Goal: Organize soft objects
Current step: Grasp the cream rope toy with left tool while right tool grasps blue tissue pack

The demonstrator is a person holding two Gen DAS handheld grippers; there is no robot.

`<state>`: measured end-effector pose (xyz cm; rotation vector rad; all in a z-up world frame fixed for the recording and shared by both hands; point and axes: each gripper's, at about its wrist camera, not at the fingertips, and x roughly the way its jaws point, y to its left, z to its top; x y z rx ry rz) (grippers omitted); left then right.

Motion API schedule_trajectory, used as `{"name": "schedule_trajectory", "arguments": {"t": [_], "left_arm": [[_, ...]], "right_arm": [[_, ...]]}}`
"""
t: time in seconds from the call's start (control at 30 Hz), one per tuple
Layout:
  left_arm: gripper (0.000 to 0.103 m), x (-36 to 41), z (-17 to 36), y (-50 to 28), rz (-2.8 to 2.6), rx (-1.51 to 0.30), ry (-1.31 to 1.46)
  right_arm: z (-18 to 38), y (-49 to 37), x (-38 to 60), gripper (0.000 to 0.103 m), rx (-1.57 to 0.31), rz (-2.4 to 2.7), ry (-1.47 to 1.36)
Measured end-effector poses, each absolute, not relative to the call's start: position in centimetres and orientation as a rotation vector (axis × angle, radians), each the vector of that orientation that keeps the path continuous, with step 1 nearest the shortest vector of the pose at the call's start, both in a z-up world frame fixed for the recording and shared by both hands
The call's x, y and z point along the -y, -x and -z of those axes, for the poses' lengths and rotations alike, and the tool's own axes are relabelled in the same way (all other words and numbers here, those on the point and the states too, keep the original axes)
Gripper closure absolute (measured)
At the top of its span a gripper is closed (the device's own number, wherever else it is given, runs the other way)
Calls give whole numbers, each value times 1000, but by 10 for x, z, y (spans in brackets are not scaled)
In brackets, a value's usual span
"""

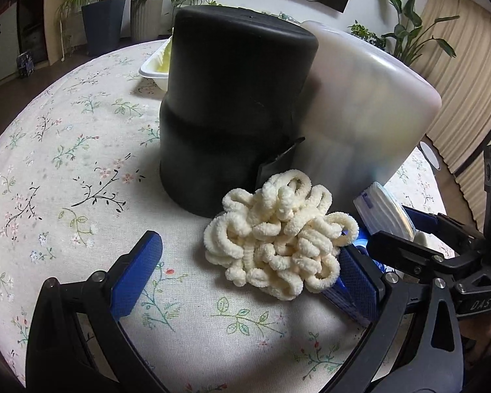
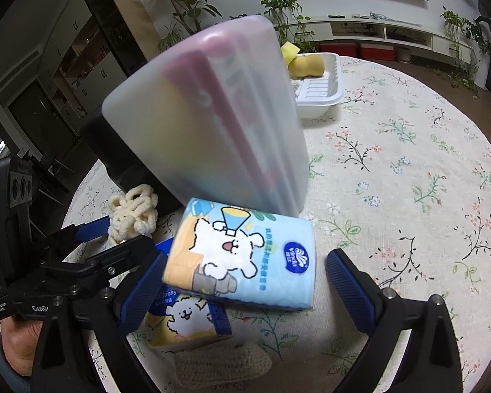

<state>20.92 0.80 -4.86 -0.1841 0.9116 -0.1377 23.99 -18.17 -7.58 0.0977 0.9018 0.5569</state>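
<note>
Left gripper (image 1: 255,268) fingers spread wide, right gripper (image 2: 245,281) fingers likewise apart

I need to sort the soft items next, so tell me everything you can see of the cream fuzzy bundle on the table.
The cream fuzzy bundle is a tangled heap of plush, chenille-like loops, soft and off-white. It lies loose on the floral tablecloth, right in front of the black container. It sits between the open left gripper's fingers, its right edge against the right blue pad; the left pad stands clear.

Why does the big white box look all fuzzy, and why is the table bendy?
Left wrist view: the frosted box is smeared by blur, while the cream yarn bundle stays sharp. Right wrist view: box blurry too; the fisheye lens curves the tablecloth edge.
</note>
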Motion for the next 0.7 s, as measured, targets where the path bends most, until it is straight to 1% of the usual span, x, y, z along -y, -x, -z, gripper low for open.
{"name": "schedule_trajectory", "arguments": {"t": [0.33,0.5,0.6,0.63,0.67,0.7], "left_arm": [[2,-8,50,-207,126,-908,180],[4,-6,50,-204,129,-906,177],[9,-5,49,-202,145,-900,178],[13,-4,48,-201,152,-898,177],[20,-3,47,-199,168,-892,180],[23,-2,47,-198,175,-890,181]], "right_arm": [[76,-236,178,3,-886,-554,-80],[76,-236,177,6,-881,-557,-79],[76,-235,177,6,-882,-556,-77],[76,-235,177,6,-881,-556,-76],[76,-235,177,6,-880,-556,-76],[76,-235,178,7,-880,-556,-77]]}}
